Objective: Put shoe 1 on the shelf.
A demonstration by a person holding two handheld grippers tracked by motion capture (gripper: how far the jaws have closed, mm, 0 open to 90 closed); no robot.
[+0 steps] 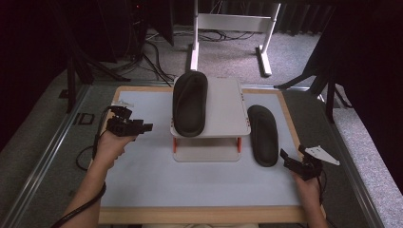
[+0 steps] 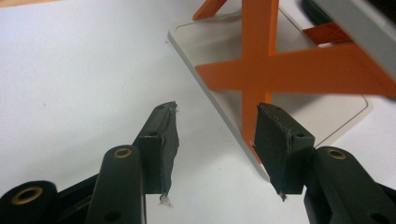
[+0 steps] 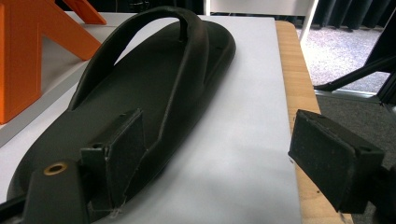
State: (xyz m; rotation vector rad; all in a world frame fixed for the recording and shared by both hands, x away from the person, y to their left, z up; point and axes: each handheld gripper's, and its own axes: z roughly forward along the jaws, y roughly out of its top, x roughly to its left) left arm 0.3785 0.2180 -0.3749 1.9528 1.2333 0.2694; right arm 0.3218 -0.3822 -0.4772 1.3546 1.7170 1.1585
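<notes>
Dark curtains ring a pale worktop [image 1: 142, 175]; one black flip-flop [image 1: 190, 102] lies on the small rack [image 1: 223, 109] at centre frame, the other flip-flop [image 1: 263, 134] lies right of it. Both the right tool [image 1: 291, 159] and left tool [image 1: 147, 127] are spread, empty. Likely next: close the right tool on the loose sandal's heel and lift it onto the rack.

The left claw [image 1: 148, 127] sat in the person's left hand [image 1: 113, 142], its jaws spread wide with nothing between them, the forearm trailing back behind it. The right claw [image 1: 284, 156] was held in the right hand [image 1: 308, 183], jaws likewise wide apart and empty, the wrist just behind.
</notes>
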